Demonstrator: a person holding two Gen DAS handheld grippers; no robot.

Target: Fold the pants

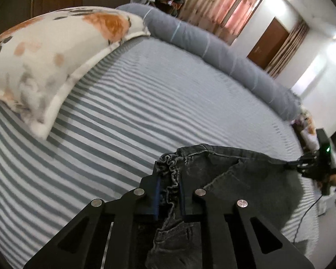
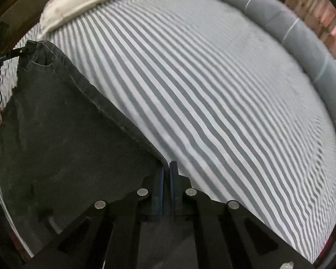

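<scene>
Dark grey denim pants (image 1: 224,179) hang stretched between my two grippers above a striped bed. My left gripper (image 1: 169,179) is shut on the gathered elastic waistband at one end. In the right wrist view the pants (image 2: 62,125) spread to the left, and my right gripper (image 2: 167,168) is shut on their top edge. The left gripper (image 2: 22,50) shows at the far corner of the pants, and the right gripper (image 1: 302,163) shows at the far end in the left wrist view.
The bed has a grey and white striped sheet (image 1: 123,103). A floral pillow (image 1: 44,60) lies at the left. A long grey bolster (image 1: 212,47) runs along the far edge. Curtains and a brown door (image 1: 268,42) stand behind.
</scene>
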